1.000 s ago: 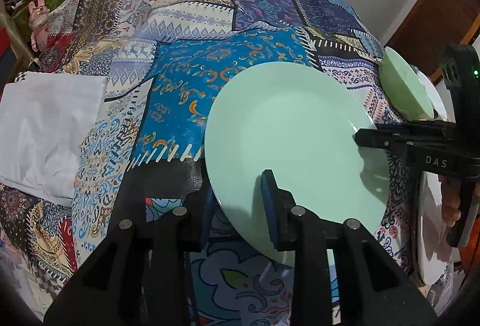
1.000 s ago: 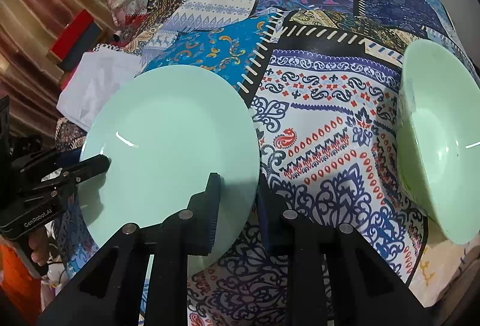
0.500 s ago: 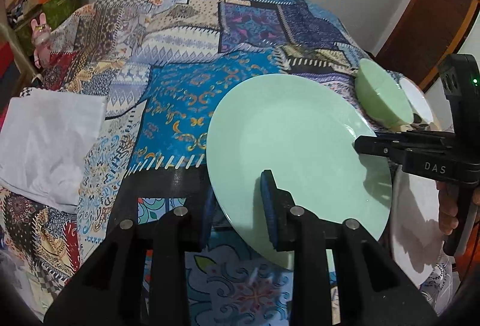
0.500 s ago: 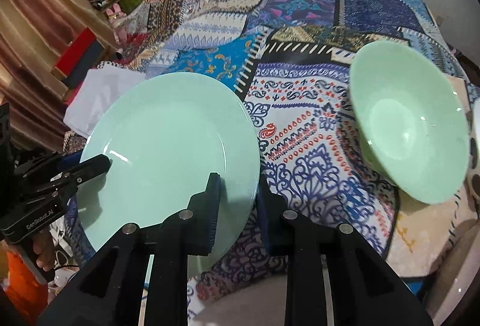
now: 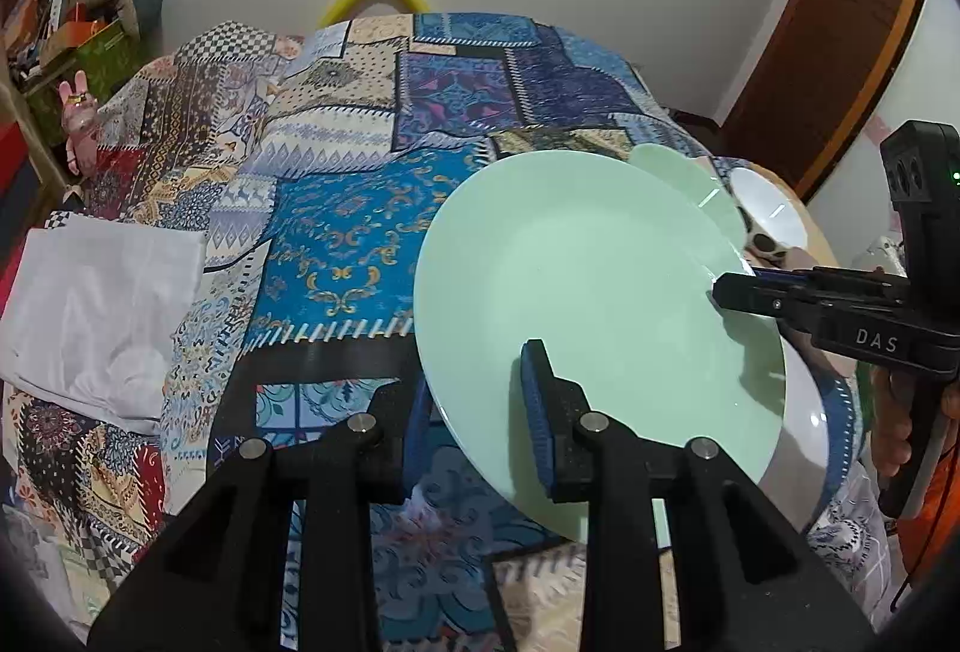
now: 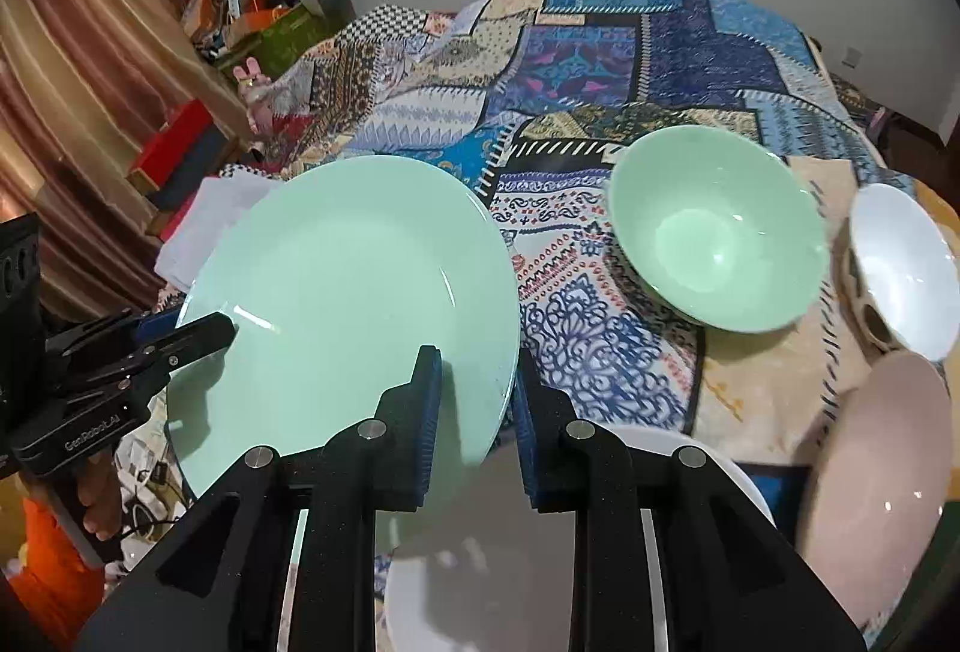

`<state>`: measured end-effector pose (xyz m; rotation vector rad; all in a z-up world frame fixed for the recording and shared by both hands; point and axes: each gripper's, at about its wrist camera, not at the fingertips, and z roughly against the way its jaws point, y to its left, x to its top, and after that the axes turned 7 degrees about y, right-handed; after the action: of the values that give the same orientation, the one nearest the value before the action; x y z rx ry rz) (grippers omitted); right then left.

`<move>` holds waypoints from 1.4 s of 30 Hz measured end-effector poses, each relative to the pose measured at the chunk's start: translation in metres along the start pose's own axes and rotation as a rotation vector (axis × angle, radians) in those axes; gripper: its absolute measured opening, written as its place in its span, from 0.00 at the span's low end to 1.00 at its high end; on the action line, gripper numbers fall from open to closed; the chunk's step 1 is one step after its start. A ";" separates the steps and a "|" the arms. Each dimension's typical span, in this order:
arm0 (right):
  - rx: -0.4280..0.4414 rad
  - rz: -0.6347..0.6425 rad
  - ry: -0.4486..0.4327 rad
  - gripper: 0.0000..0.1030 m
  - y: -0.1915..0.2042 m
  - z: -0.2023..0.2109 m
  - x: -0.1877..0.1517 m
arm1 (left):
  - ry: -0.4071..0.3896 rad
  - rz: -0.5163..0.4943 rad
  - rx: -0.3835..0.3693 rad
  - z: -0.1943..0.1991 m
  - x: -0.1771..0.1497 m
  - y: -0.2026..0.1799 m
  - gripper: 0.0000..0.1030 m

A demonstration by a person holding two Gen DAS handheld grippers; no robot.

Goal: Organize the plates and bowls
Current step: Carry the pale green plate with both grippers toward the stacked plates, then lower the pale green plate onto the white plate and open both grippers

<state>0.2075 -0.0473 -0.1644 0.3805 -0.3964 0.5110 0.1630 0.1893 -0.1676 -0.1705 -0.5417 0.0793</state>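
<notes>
We have the green plate [image 5: 588, 292] pinched at two spots on its rim and held tilted in the air above the patchwork cloth [image 5: 336, 244], not resting on anything. Our left gripper [image 5: 474, 406] is clamped on the plate's near edge, one pad on top and one under the rim; our right gripper [image 6: 477, 406] is clamped the same way on the opposite edge, and it shows from the left camera as a black arm reaching in from the right. Just beyond the right gripper's fingers sits a green bowl [image 6: 720, 232] on the cloth, with a white bowl [image 6: 906, 268] further right and a pinkish plate [image 6: 876, 472] at the near right. Directly below the right gripper is a white plate [image 6: 498, 562], probably the stack target, though we can't confirm that. A folded white cloth [image 5: 96, 304] lies far left of the left gripper. Risks: both grips sit only on the thin rim, so if the two hands drift apart or twist unevenly the plate could slip out of one grip and drop onto the dishes below. Lowering it while this tilted could knock its edge on the white plate or clip the green bowl.
</notes>
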 end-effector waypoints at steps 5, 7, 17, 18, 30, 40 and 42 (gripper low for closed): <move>-0.005 -0.009 -0.024 0.20 -0.005 0.020 -0.011 | -0.008 -0.022 -0.002 0.016 -0.006 -0.020 0.28; -0.009 -0.011 -0.033 0.20 -0.008 0.027 -0.016 | -0.014 -0.032 -0.004 0.021 -0.008 -0.029 0.28; -0.032 -0.036 -0.055 0.20 -0.025 0.056 -0.046 | -0.016 -0.077 -0.012 0.036 -0.019 -0.072 0.28; -0.031 -0.041 -0.057 0.20 -0.028 0.059 -0.048 | -0.017 -0.083 -0.013 0.037 -0.020 -0.076 0.28; -0.043 -0.090 -0.052 0.20 -0.055 0.075 -0.081 | 0.005 -0.113 -0.034 0.033 -0.033 -0.119 0.28; -0.007 -0.158 -0.021 0.20 -0.076 0.064 -0.105 | 0.072 -0.117 -0.055 0.005 -0.046 -0.133 0.28; 0.000 -0.170 -0.012 0.20 -0.079 0.060 -0.108 | 0.087 -0.114 -0.056 -0.002 -0.048 -0.134 0.28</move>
<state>0.1469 -0.1801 -0.1814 0.4138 -0.3721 0.3428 0.1270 0.0514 -0.1691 -0.1968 -0.4664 -0.0545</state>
